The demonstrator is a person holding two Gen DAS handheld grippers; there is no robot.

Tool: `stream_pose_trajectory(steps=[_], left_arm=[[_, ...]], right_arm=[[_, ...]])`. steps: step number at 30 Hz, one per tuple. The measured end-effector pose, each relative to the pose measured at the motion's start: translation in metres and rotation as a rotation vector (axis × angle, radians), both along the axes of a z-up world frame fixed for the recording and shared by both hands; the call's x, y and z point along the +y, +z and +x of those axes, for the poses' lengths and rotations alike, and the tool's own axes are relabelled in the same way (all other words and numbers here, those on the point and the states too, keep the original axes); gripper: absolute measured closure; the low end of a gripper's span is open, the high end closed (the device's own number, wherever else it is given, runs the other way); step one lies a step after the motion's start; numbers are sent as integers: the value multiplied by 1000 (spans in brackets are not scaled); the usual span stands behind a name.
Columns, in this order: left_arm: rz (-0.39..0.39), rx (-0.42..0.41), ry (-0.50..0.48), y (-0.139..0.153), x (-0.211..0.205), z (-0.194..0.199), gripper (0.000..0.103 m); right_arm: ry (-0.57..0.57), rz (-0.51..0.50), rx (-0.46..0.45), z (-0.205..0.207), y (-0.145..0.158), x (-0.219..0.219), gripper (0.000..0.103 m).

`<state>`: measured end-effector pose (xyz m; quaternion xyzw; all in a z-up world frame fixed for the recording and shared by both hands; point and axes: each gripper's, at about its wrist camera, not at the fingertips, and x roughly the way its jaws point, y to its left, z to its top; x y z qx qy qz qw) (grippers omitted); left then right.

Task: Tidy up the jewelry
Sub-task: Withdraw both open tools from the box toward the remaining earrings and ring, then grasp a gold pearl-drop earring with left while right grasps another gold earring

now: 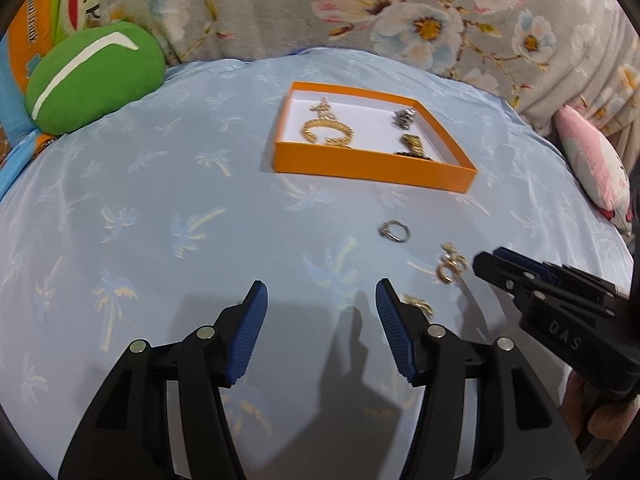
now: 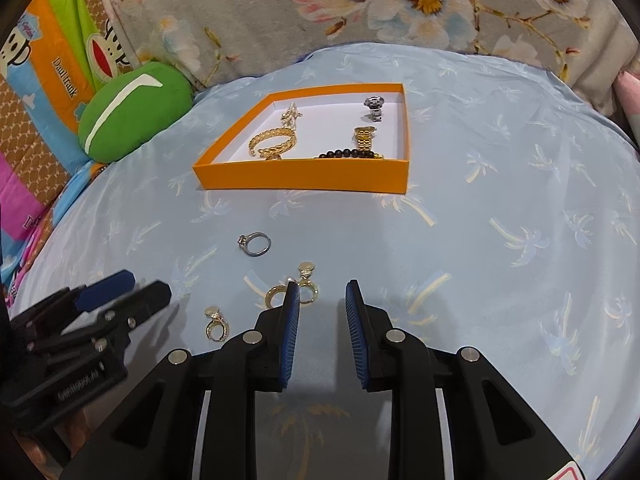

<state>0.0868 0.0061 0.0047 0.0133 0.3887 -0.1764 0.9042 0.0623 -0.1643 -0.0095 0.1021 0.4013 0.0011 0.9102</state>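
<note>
An orange box (image 1: 372,164) (image 2: 304,179) with a white floor holds a gold bracelet (image 2: 273,139), a pearl piece, a silver ring (image 2: 374,107), a gold watch band (image 2: 365,139) and dark beads. Loose on the blue cloth lie a silver ring (image 1: 395,232) (image 2: 256,243) and gold earrings (image 1: 451,268) (image 2: 309,280) (image 2: 216,325). My left gripper (image 1: 320,292) is open and empty, short of the ring. My right gripper (image 2: 322,290) is open and empty, just right of the gold earrings; it also shows in the left wrist view (image 1: 486,264).
A green cushion (image 1: 94,76) (image 2: 134,110) lies at the far left. A floral blanket (image 1: 360,8) runs along the back. A pink pillow (image 1: 592,160) sits at the right. A colourful cartoon sheet (image 2: 44,80) is on the left.
</note>
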Motion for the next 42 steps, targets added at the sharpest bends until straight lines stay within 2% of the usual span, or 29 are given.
stream_pose_trajectory(steps=[9, 15, 21, 22, 25, 36, 42], left_arm=[[29, 42, -97, -8, -35, -11, 49], [69, 39, -72, -10, -41, -9, 53], [37, 47, -68, -9, -35, -7, 84], [30, 50, -69, -9, -34, -6, 93], [18, 57, -67, -9, -32, -5, 99], [10, 56, 6, -9, -5, 7, 100], [-17, 56, -47, -6, -8, 3, 97]], right_arm=[[-23, 0, -1, -6, 0, -4, 79], [-23, 0, 0, -6, 0, -4, 79], [-22, -1, 0, -6, 0, -4, 79], [-22, -1, 1, -6, 0, -3, 79], [-19, -3, 2, -5, 0, -4, 79], [47, 0, 12, 0, -1, 13, 79], [41, 13, 16, -1, -1, 10, 79]])
